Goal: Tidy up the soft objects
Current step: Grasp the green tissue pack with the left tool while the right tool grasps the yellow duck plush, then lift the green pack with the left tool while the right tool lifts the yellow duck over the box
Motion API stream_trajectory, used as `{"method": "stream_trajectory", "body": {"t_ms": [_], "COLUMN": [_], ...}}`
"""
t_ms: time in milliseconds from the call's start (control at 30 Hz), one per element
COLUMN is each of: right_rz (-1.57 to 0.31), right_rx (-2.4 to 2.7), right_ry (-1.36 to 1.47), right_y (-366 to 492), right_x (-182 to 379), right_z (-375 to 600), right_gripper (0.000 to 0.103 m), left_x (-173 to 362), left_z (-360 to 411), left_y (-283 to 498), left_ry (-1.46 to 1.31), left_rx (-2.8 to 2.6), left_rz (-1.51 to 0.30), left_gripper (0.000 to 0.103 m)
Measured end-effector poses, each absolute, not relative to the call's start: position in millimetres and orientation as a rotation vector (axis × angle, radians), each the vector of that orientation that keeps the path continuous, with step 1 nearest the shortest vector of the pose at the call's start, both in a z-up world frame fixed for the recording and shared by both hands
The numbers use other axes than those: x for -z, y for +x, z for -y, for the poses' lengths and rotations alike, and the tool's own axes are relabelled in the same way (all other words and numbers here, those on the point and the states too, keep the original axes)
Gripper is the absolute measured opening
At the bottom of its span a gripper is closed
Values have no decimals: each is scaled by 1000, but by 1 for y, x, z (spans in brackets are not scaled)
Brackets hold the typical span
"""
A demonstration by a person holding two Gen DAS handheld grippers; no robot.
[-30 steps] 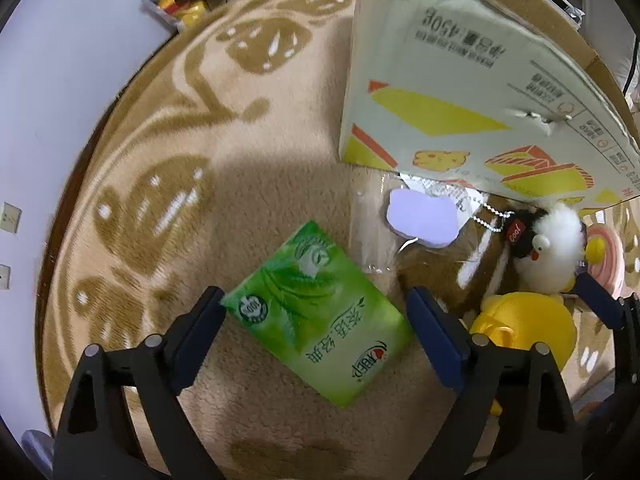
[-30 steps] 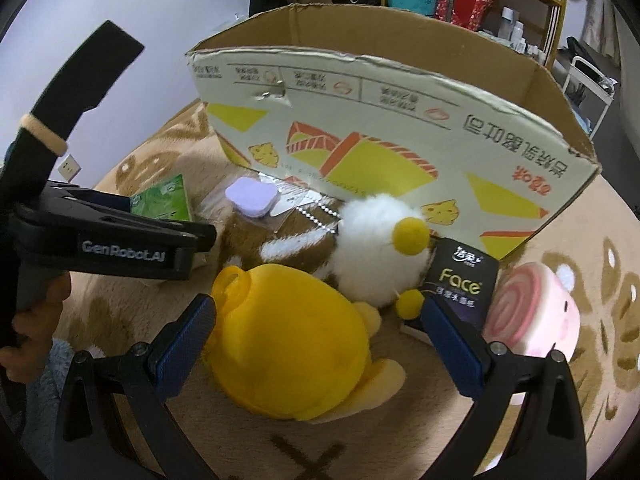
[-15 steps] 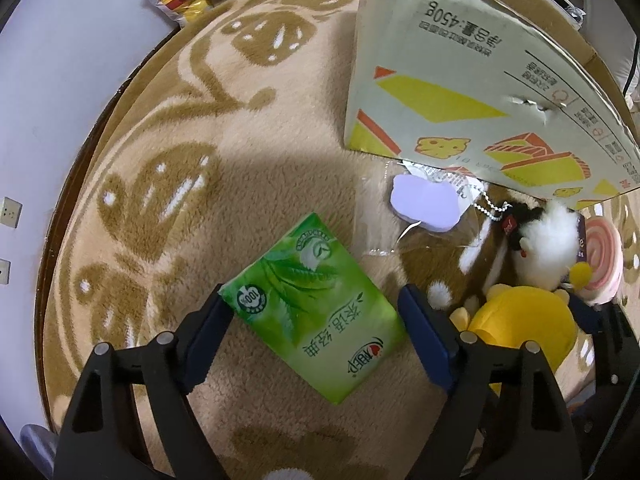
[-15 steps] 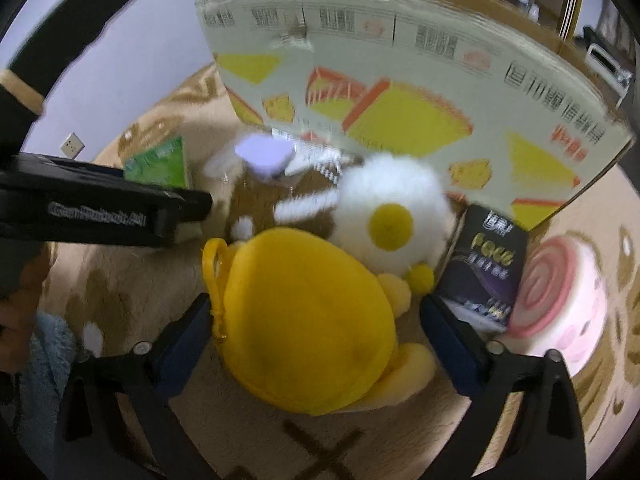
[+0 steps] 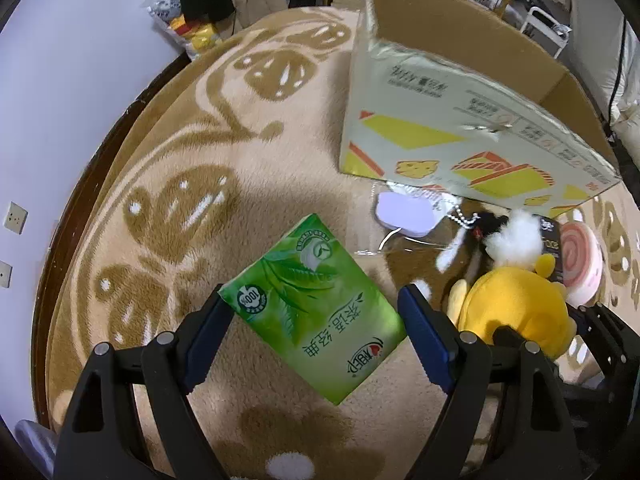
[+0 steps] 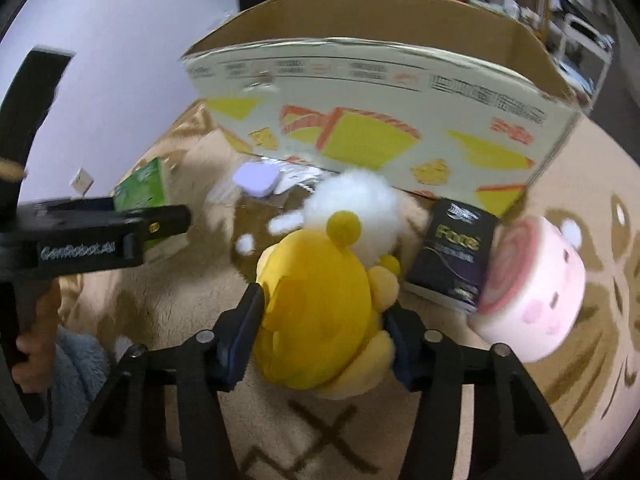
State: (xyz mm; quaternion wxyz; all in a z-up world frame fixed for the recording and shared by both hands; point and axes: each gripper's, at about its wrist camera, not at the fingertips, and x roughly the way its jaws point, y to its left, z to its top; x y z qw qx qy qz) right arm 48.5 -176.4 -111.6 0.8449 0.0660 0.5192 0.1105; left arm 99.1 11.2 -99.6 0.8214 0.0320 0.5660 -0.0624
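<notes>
My left fingers [image 5: 314,320] grip a glossy green tissue pack [image 5: 314,308] by its two edges, lifted clear of the plush beige rug [image 5: 172,184], in front of the cardboard box [image 5: 460,136]. My right fingers [image 6: 322,320] are closing on a round yellow plush toy [image 6: 320,308], both pads already pressed into its soft sides, in front of the box too.

Only the left view looks over the box's rim to its bare brown inner wall; whether anything lies inside I cannot tell. Only the right view shows clearly the dark tissue pack printed "Face" [image 6: 452,256] and the pink swirl-ended roll cushion [image 6: 532,288], both near the box's right corner. A fluffy white plush [image 6: 356,208] and a lilac rounded pad [image 6: 256,178] sit against the box's front.
</notes>
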Motion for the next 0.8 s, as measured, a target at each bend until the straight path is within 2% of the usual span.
{"method": "stream_trajectory", "body": {"t_ms": [100, 533, 800], "right_rz": [-1082, -967, -815], "right_rx": [-218, -153, -123], "right_ry": [164, 217, 204], "right_y": [46, 32, 20], "right_x": [107, 72, 37], "right_z": [186, 216, 229], "right_gripper": [54, 54, 54], "left_x": [93, 56, 32], "left_z": [-8, 3, 3], "left_y": [95, 71, 57], "left_ry": [67, 80, 69], "left_rx": [148, 199, 216], "left_rz": [-1176, -992, -837], "left_gripper": [83, 83, 83]}}
